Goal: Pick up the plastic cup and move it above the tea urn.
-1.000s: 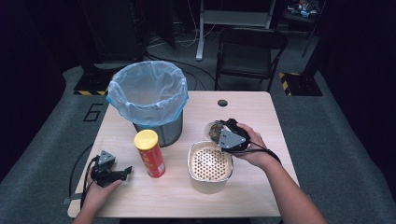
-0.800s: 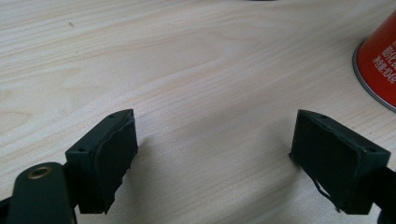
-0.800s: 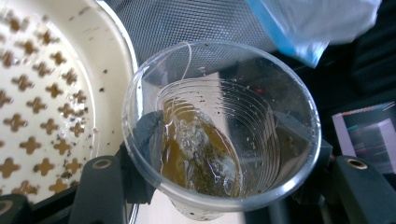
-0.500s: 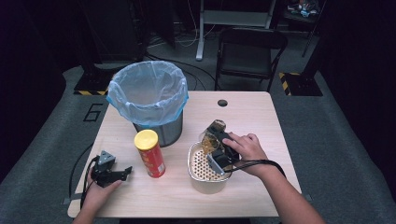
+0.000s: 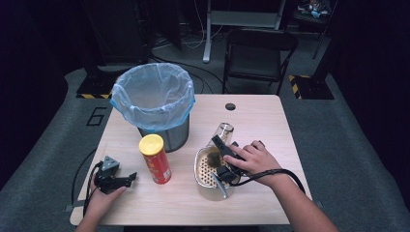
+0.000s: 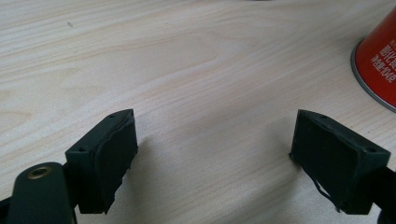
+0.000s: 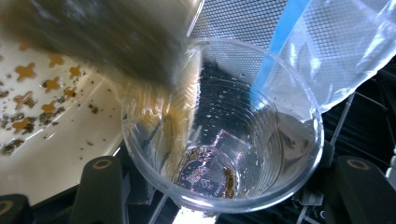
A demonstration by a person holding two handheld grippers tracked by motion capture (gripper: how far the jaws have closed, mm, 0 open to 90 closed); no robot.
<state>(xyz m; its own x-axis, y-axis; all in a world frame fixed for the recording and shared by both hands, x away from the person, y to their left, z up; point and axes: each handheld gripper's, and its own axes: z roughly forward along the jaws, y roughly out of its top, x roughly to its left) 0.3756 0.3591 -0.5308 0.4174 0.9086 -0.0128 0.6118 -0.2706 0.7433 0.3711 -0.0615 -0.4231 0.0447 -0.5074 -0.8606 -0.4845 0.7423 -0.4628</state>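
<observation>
**A:** Your right gripper [image 5: 223,153] is clamped round a clear plastic cup [image 7: 224,140], tipped over the white strainer bowl [image 5: 205,186] at the front right of the table [image 5: 270,116]. In the right gripper view brownish liquid is running out over the cup's rim onto the perforated insert [image 7: 42,93]. How far along would you say you are?

**B:** Most of the way, I'd guess. The cup looks nearly drained, just a few dark bits stuck at the bottom, and some dregs already sit on the insert. Judging by the lined bin [image 5: 153,99] right behind, the empty cup probably goes in there after.

**A:** And compared with a second ago?

**B:** Back then you held the cup just behind the bowl; now it's come forward and is tilted over it. Your left gripper [image 5: 126,178] hasn't budged: jaws wide, nothing between them, resting on the table beside the red can [image 5: 155,159].
</observation>
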